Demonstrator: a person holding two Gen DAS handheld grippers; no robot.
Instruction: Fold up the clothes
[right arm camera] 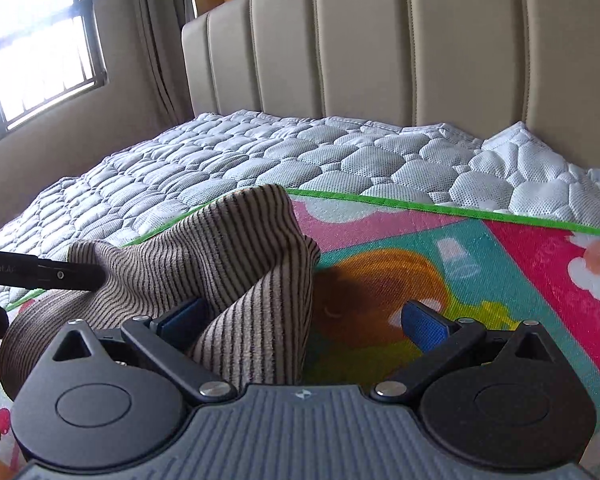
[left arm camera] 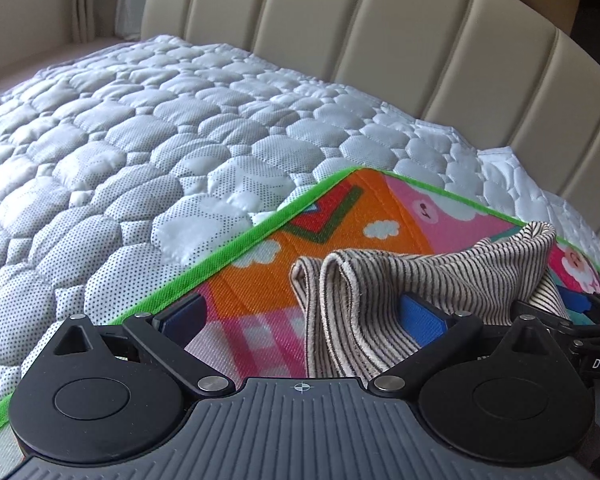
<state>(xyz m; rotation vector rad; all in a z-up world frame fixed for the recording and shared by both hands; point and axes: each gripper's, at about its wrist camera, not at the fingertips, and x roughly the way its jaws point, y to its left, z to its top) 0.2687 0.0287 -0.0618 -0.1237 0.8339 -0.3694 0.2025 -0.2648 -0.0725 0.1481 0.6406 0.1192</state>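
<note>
Fig.: I have both hand-held grippers, left (left arm camera: 300, 312) & right (right arm camera: 302, 318), spread wide w/ striped garment (right arm camera: 228, 248) bunched between fingers, over play mat (right arm camera: 480, 248) on bed (left arm camera: 140, 140); nothing pinched.

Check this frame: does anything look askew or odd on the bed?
Only the striped garment: it stands bunched in a peak on the play mat rather than flat. Both the left gripper and right gripper are open. Nothing spilled or damaged.
</note>
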